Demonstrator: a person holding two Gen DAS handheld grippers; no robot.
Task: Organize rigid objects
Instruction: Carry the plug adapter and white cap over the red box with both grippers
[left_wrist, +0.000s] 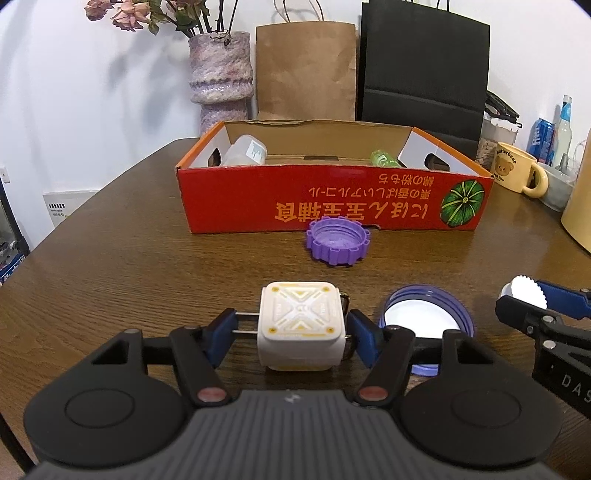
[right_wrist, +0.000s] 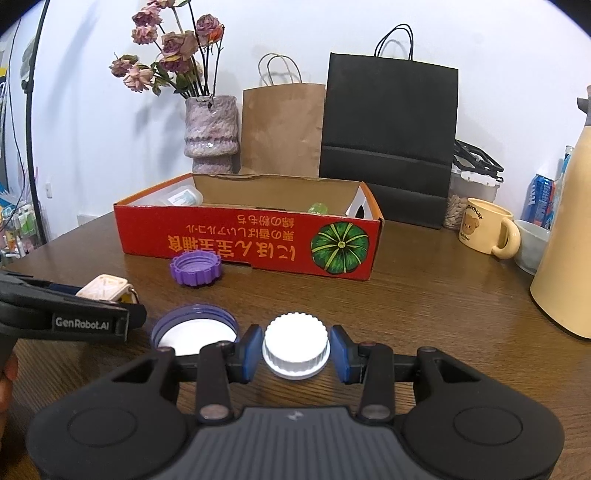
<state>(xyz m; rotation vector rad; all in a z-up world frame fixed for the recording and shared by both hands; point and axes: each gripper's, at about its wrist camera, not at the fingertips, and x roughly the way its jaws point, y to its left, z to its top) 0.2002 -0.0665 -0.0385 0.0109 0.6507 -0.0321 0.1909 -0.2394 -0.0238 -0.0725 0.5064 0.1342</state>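
The left tool (left_wrist: 293, 332) pinches the white charger cube (left_wrist: 301, 326) by its prongs, the right tool (right_wrist: 294, 352) grips the white cap (right_wrist: 295, 345); both rest on the table (left_wrist: 129, 258), presumably headed for the red box (left_wrist: 332, 199)

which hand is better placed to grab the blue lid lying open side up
Neither is free: left hand-held gripper clamps the white cube, right hand-held gripper clamps the white cap. The blue lid lies nearer the left.
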